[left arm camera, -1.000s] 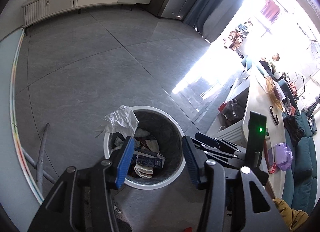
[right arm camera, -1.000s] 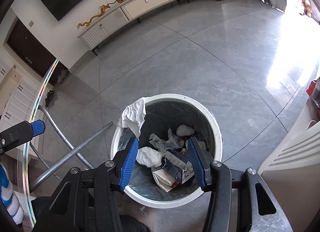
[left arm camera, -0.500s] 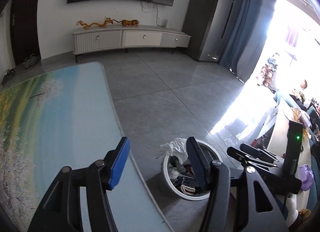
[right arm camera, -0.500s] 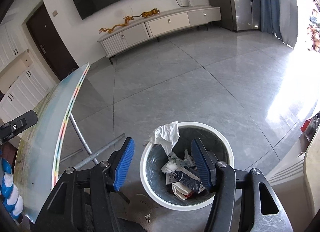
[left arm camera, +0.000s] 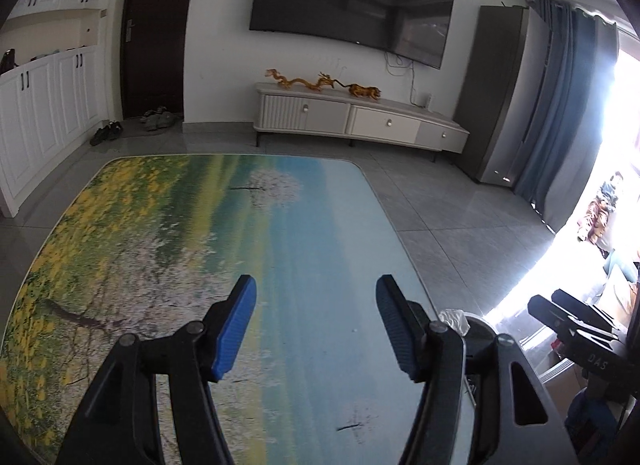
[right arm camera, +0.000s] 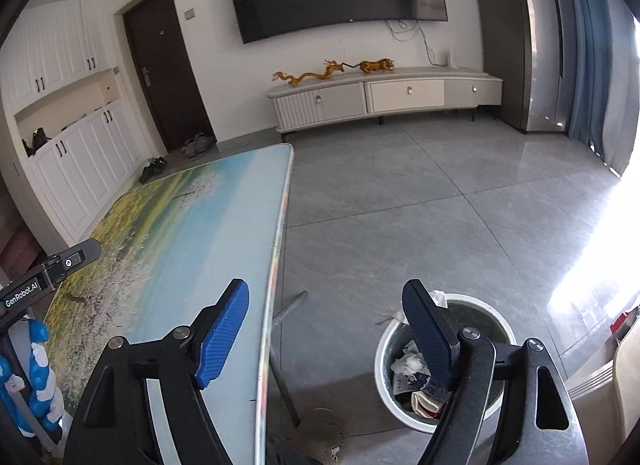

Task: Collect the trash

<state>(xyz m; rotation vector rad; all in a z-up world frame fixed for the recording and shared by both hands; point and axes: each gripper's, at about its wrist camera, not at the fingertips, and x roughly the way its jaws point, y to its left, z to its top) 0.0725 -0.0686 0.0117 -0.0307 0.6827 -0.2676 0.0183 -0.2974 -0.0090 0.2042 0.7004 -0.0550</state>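
My left gripper [left arm camera: 316, 325] hangs above the table [left arm camera: 180, 225], a top printed with a landscape; its jaws are opening and hold nothing. In the right wrist view my right gripper [right arm camera: 326, 335] is over the table's right edge [right arm camera: 276, 249], jaws opening, empty too. A round white trash bin [right arm camera: 384, 361] stands on the floor right of the table, partly behind the right finger, with crumpled paper and cartons [right arm camera: 416, 385] inside. White tissue [left arm camera: 454, 319] drapes over its rim [left arm camera: 478, 323] in the left wrist view. The left gripper's body [right arm camera: 52, 273] shows at the far left of the right wrist view.
Grey tiled floor [right arm camera: 420, 205] stretches to a low TV cabinet [left arm camera: 360, 121] on the far wall. White cupboards [left arm camera: 44, 105] and a dark door [left arm camera: 156, 33] are at the left, shoes [left arm camera: 106, 133] on the floor. Metal table legs [right arm camera: 288, 309] run under the table's edge.
Both grippers have risen and tilted up away from the bin, the left swinging left over the table. Their jaws stand wider than before. The bin has slid to the lower right.
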